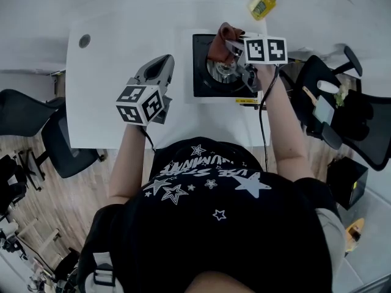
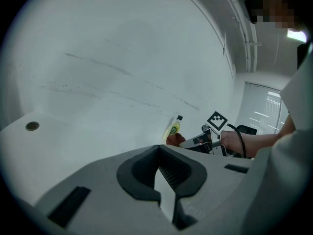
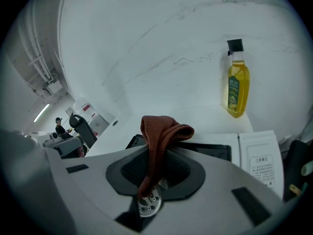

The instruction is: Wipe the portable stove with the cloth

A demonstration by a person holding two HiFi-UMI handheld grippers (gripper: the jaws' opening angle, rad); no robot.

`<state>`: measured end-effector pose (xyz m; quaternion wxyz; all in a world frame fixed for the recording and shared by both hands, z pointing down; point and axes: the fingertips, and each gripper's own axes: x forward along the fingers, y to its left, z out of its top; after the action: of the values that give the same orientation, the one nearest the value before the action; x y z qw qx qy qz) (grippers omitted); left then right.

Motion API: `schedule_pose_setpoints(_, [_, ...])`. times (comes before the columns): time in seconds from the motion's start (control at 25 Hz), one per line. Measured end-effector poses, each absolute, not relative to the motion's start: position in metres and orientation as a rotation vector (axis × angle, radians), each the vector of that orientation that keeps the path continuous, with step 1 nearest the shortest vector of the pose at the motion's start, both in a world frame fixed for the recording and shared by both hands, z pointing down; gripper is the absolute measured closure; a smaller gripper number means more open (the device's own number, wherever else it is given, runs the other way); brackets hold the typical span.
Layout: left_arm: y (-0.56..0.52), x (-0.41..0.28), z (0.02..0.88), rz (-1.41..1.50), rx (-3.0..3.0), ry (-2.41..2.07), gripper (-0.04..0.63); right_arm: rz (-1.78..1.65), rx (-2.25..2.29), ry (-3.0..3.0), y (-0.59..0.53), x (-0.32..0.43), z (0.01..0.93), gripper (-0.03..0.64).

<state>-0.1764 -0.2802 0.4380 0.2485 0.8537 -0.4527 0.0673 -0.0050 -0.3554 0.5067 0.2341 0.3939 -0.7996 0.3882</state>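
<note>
Holds cloth [image 3: 161, 131] clamped in right tool [image 1: 235, 55], bunched fold left proud of the jaws as a wiping pad, over stove [image 1: 201, 75] at upper centre of head view. Parks left tool [image 1: 161, 65], jaws slightly apart and empty, centre left above desk [image 1: 101, 108], likely to stay clear of the strokes.

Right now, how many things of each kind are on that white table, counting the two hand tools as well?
Portable stove: 1
Cloth: 1
Yellow bottle: 1
Grippers: 2, the left gripper open and empty, the right gripper shut on the cloth
Total: 5
</note>
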Motion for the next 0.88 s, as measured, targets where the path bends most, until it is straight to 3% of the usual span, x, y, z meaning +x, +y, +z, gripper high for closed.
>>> schedule_pose_setpoints(0.88, [-0.276, -0.085, 0.439, 0.245, 2.331, -1.231, 0.588, 1.144, 1.149, -2.206, -0.347, 0.112, 0.509, 0.548])
